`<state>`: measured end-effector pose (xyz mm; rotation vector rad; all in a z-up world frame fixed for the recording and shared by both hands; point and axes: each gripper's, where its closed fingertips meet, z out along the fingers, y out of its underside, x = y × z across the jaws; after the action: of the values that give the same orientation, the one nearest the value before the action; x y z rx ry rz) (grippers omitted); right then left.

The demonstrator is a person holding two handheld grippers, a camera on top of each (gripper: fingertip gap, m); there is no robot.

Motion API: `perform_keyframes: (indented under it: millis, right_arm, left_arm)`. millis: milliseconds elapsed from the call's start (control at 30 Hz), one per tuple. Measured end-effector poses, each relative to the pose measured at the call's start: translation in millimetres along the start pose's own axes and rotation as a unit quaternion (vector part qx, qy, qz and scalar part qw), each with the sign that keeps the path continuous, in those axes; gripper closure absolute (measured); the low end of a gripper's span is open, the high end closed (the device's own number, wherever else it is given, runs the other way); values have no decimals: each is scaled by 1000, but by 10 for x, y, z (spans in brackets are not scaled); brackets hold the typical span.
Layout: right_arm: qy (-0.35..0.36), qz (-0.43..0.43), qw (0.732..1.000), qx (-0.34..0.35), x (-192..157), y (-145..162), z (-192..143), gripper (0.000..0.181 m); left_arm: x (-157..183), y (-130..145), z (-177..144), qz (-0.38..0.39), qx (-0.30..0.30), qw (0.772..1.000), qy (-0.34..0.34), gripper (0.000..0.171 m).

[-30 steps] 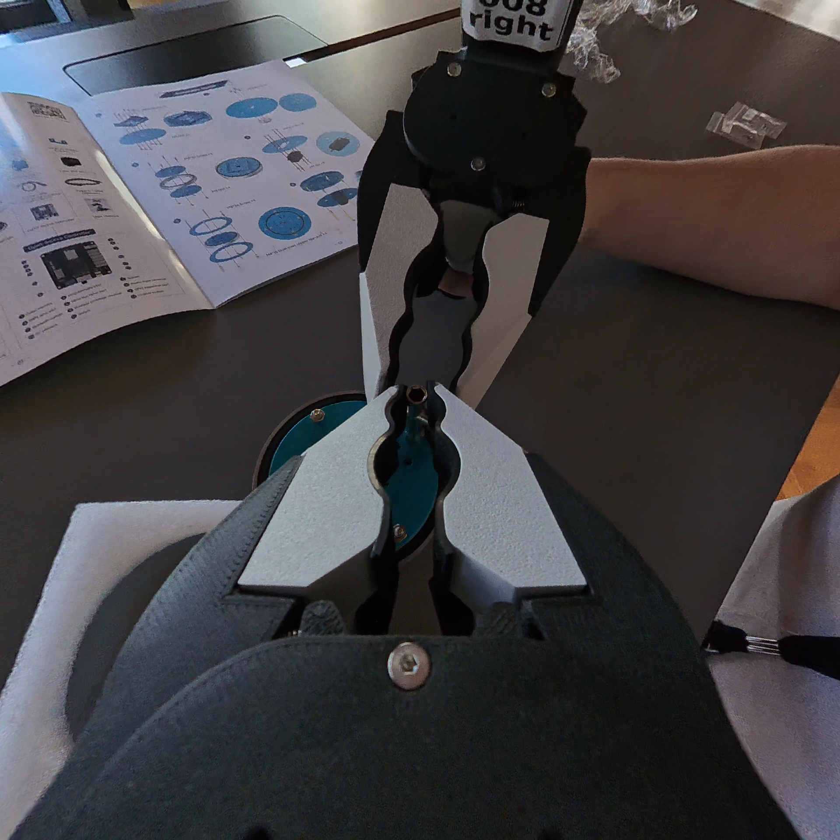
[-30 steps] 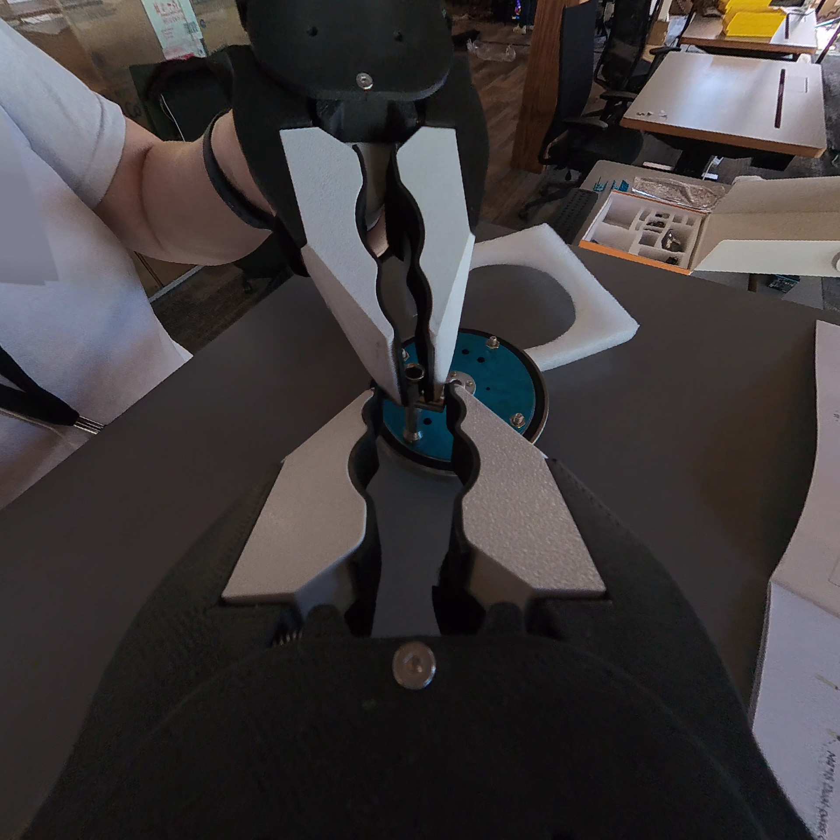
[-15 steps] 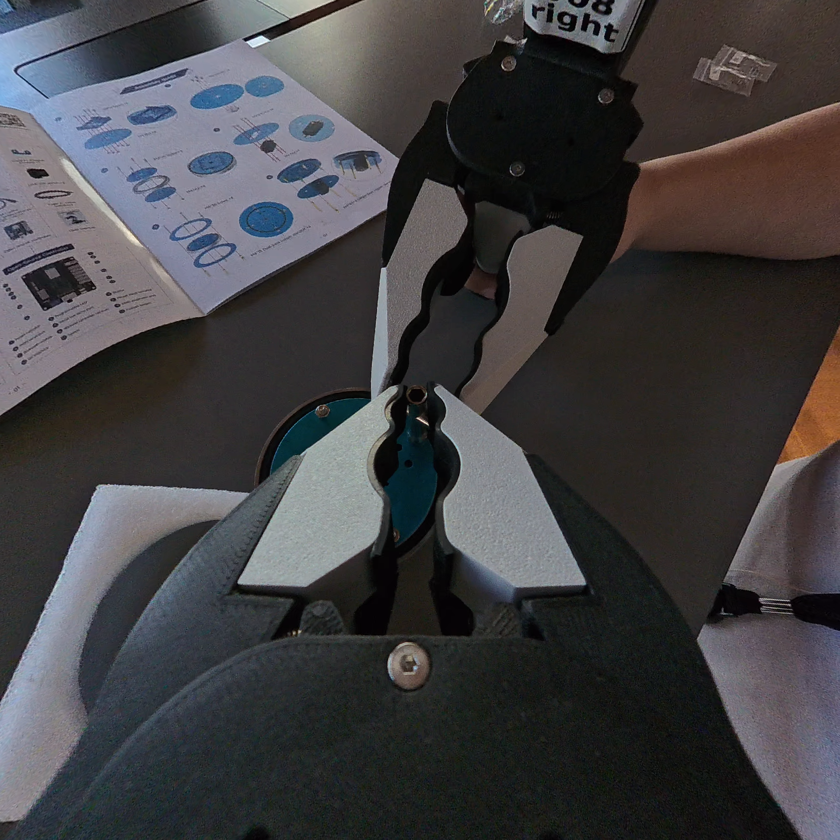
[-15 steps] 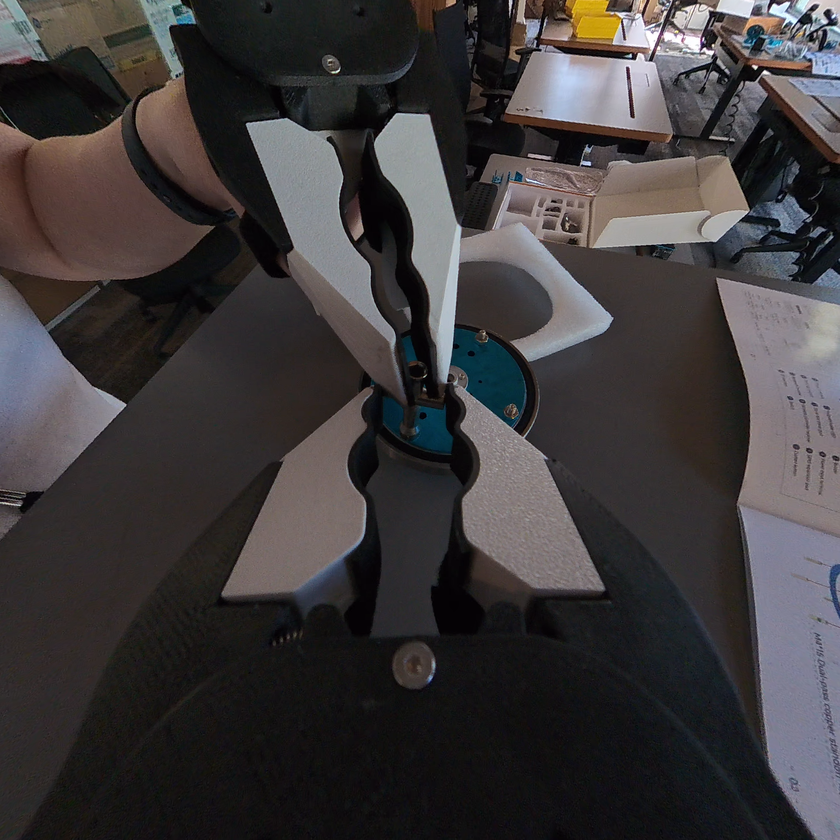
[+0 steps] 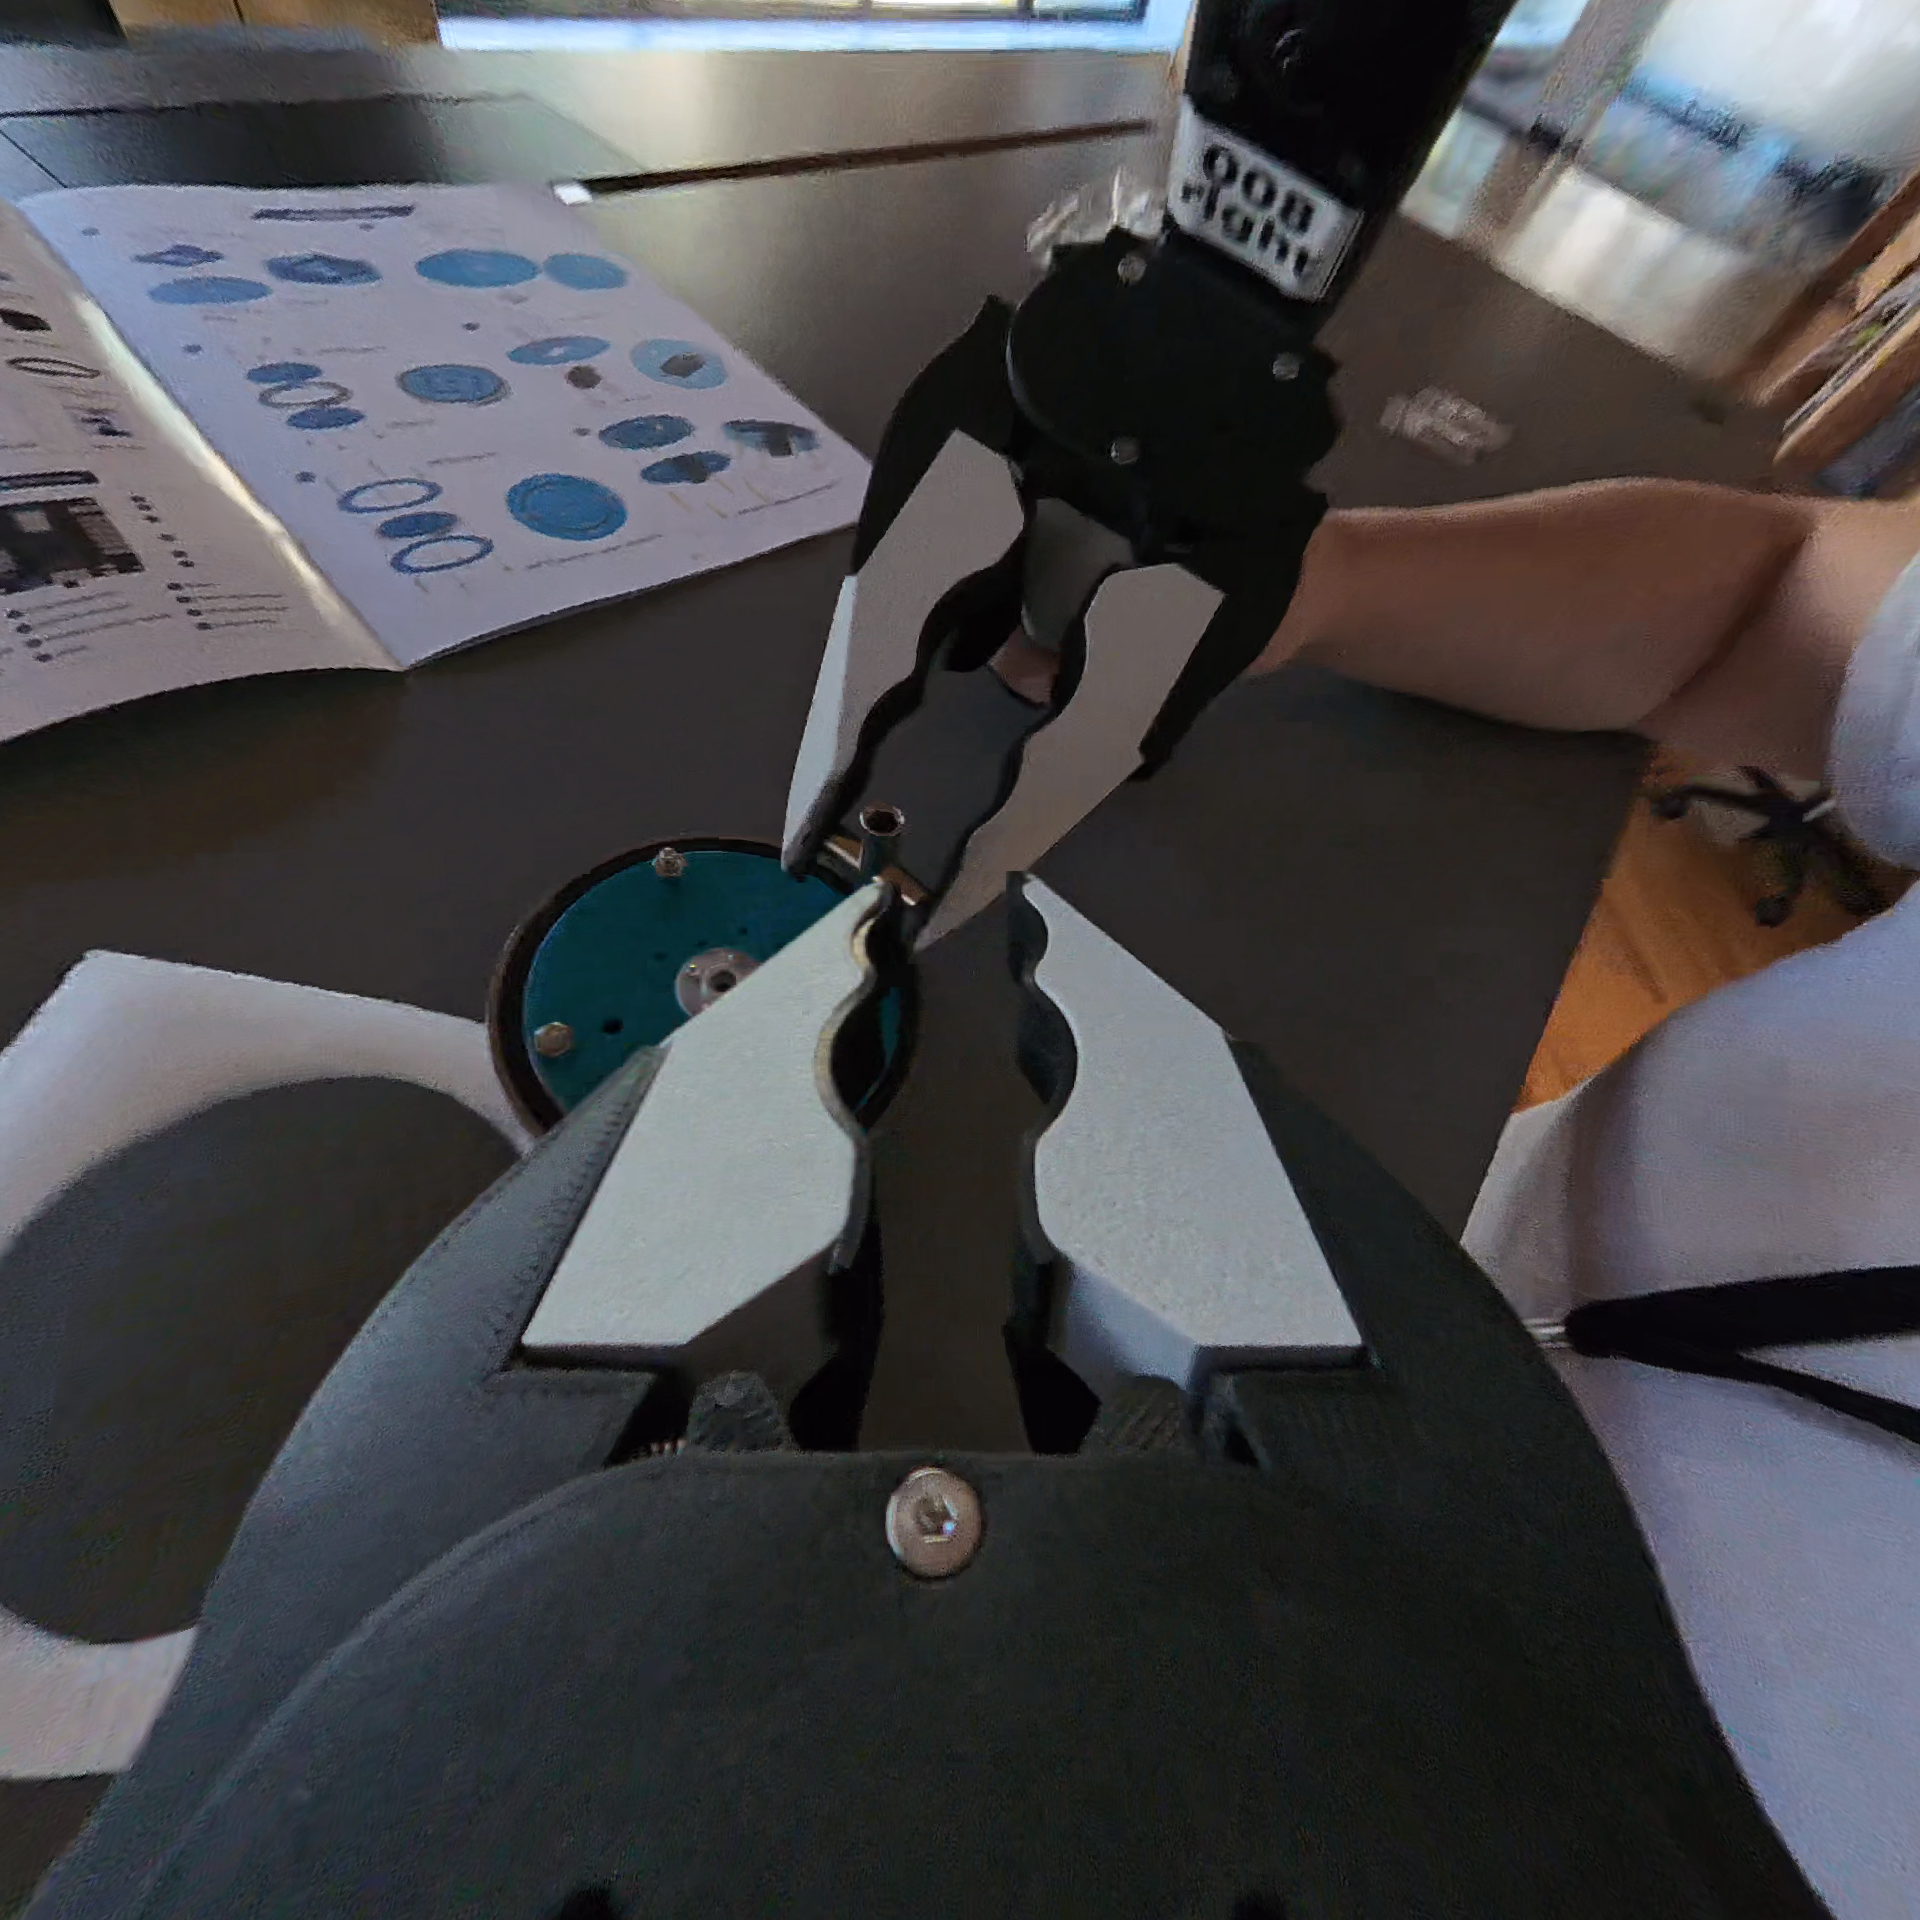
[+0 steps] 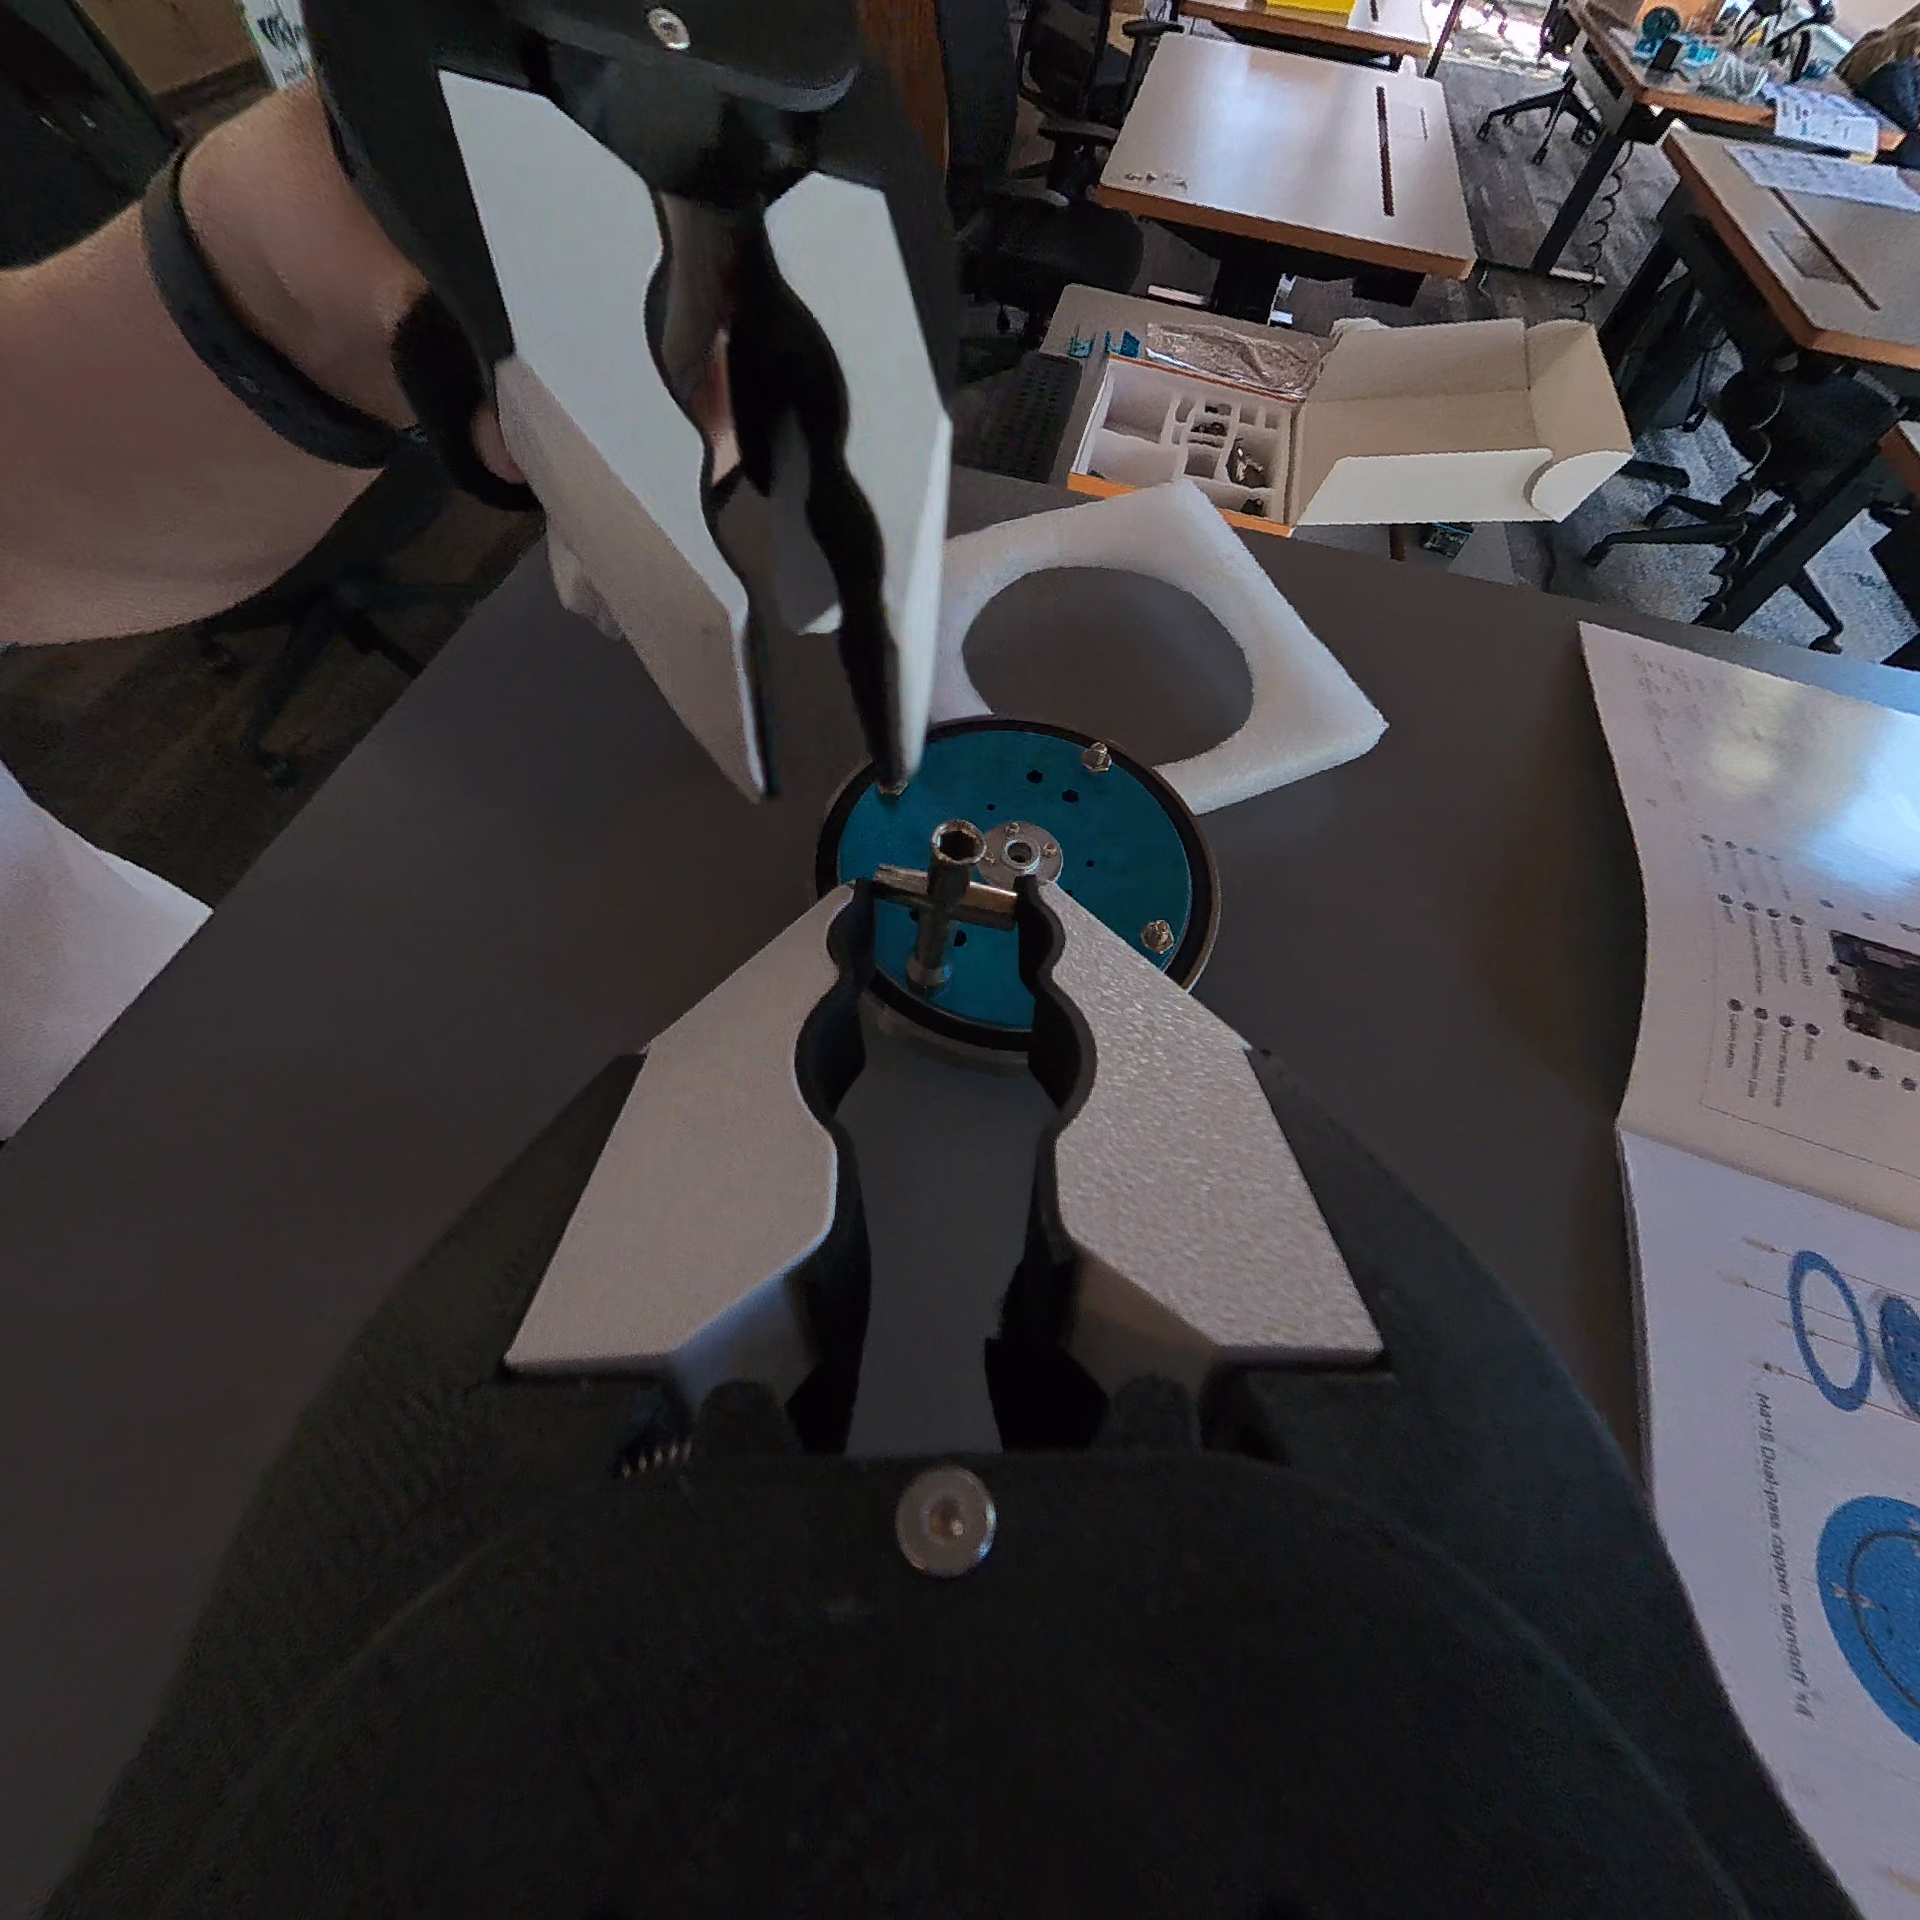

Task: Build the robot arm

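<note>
Daylight enters from the bright windows at the top of the left wrist view, where the panes blow out to near white. That view is smeared by motion blur: the open booklet [image 5: 416, 416], the far room and the edge of the white foam block [image 5: 156, 1049] are all soft. The right wrist view is sharper at its middle, where the metal cross-shaped tool [image 6: 951, 904] and the blue disc [image 6: 1091, 842] read crisply. Glare washes out part of the booklet there. The dark surface [image 6: 416, 987] carries a dull sheen. Both views bend strongly toward their edges, and the black housings at the bottom stay deep in shadow.
</note>
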<state>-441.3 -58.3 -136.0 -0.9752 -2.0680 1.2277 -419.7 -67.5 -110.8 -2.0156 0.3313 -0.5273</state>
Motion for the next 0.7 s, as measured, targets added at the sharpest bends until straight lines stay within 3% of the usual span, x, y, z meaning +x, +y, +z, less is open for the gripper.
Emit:
perform_keyframes:
  millis: [133, 267, 467, 533, 567, 700]
  right_arm:
    - [22, -44, 998, -25, 38, 32, 11, 156]
    - [34, -109, 991, -67, 31, 70, 21, 160]
    - [32, -237, 961, -141, 84, 48, -57, 149]
    - [2, -283, 946, -155, 72, -21, -71, 142]
    - [-35, -296, 939, -171, 16, -2, -76, 152]
    - [-102, -352, 902, -230, 4, 24, -53, 158]
  left_arm:
    - [-105, -81, 35, -53, 47, 997, -26, 152]
    - [-213, -1, 215, -69, 18, 996, -49, 145]
    - [-205, -3, 236, -49, 24, 997, -49, 156]
    - [-192, 13, 250, -53, 22, 998, -39, 158]
    - [-184, 11, 259, -59, 26, 997, -33, 159]
    - [-161, 25, 257, -87, 47, 995, -8, 160]
